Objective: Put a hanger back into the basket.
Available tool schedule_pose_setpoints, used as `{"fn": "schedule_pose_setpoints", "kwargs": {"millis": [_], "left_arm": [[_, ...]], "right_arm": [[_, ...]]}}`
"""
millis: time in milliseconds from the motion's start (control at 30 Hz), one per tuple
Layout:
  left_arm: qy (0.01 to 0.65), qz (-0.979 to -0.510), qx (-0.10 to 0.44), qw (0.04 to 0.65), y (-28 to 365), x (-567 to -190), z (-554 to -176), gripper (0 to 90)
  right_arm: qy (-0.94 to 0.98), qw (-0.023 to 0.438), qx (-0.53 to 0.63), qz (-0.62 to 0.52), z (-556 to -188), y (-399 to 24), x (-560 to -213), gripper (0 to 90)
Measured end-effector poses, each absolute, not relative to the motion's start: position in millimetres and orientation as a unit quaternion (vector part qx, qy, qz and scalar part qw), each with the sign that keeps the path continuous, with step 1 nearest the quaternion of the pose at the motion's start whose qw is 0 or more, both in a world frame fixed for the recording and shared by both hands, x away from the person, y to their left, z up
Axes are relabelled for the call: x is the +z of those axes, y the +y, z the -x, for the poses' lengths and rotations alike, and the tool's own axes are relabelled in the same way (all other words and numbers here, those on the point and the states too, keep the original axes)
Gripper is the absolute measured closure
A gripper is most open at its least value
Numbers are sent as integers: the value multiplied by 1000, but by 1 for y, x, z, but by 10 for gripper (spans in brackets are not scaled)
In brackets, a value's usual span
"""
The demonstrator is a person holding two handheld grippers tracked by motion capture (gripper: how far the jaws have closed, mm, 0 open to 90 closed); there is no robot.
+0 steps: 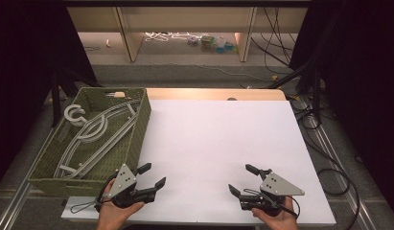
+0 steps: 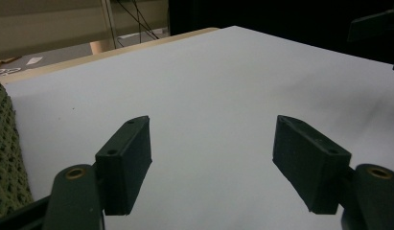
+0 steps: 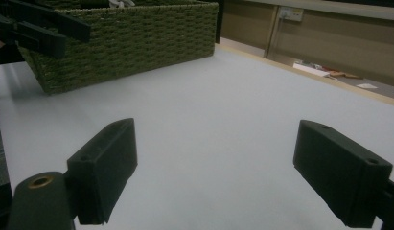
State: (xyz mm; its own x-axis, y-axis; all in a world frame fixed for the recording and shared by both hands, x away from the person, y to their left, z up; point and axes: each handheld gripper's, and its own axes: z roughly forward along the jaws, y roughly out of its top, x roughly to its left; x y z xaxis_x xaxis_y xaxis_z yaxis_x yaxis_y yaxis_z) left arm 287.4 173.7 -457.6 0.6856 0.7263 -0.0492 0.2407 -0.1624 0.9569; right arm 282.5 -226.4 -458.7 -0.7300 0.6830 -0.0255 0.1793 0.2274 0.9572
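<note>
Hangers (image 1: 96, 132) lay tangled in the basket (image 1: 139, 129) (count unclear), just beyond the left hand-held gripper (image 1: 154, 175). Both it and the right hand-held gripper (image 1: 243, 179) stood released over the bare worktop (image 1: 218, 139).

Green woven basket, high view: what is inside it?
The basket holds several grey clothes hangers lying in a pile, one hook near the far left corner. Its floor beneath them and its near wall's inner side are hidden.

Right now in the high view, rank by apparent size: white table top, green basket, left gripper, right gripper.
1. white table top
2. green basket
3. left gripper and right gripper: look alike, no ranking.
</note>
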Motion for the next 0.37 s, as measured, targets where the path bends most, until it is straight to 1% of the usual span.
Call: {"fn": "schedule_pose_setpoints", "kwargs": {"millis": [33, 67, 133, 367], "left_arm": [[335, -731, 219, 552, 173, -457, -286, 282], [335, -730, 217, 556, 172, -457, -286, 255], [328, -729, 217, 560, 171, -458, -287, 233], [325, -734, 219, 554, 171, -458, -286, 224]], "right_arm": [[748, 229, 552, -289, -282, -226, -459, 161], [752, 227, 549, -285, -283, -226, -459, 161], [752, 227, 549, -286, -283, -226, -459, 161], [753, 225, 548, -285, -283, -226, -459, 161]]}}
